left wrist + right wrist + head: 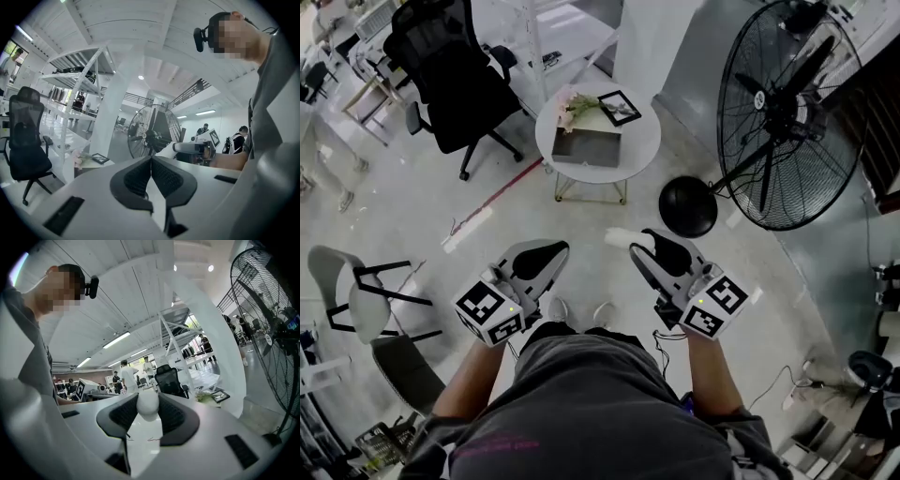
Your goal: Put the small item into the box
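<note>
The right claw [149, 398] pinches a small white rounded item [148, 407] at its tips, while the left claw [151, 163] beside it is pressed together with nothing between. Well ahead of both, a grey open rectangular box [586, 147] sits on a round white table [645, 141].

**Grey shirt, white-and-black grippers**

The person wears a dark grey short-sleeved shirt [591, 403] with faint pink print. The left gripper [546, 251] and right gripper [647, 246] are white with black ribbed pads [136, 178]. Each carries a black-and-white marker cube [492, 314].

No legible text or labels.
</note>
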Available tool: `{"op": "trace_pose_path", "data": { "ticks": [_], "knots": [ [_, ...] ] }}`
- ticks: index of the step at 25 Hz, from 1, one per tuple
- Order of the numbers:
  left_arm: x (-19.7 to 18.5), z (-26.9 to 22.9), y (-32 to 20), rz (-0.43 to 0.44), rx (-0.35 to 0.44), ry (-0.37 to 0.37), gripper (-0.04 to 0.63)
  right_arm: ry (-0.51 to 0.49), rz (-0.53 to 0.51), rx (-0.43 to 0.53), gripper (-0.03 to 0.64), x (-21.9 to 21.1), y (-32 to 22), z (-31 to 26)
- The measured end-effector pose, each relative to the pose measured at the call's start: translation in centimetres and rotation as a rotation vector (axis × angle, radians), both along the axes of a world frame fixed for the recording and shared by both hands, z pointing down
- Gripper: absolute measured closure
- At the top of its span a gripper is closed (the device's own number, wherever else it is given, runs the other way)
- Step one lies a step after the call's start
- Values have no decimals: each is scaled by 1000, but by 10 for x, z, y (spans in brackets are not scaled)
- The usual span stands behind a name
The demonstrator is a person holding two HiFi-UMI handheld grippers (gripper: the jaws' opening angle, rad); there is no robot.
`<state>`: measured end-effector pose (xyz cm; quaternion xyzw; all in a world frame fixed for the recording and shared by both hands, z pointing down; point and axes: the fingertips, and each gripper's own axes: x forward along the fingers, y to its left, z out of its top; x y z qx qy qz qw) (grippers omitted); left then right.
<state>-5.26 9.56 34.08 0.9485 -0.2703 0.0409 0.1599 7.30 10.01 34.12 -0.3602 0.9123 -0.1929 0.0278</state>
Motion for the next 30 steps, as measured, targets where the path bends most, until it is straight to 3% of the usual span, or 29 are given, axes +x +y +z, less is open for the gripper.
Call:
{"op": "trace_pose_path", "data": {
  "ticks": [16, 30],
  "knots": [
    [30, 15, 20, -64, -6, -49, 576, -43, -8, -30, 480, 55, 23, 22],
    [25, 23, -5, -79, -20, -45, 576, -29, -8, -42, 480, 54, -2, 32]
  ]
}}
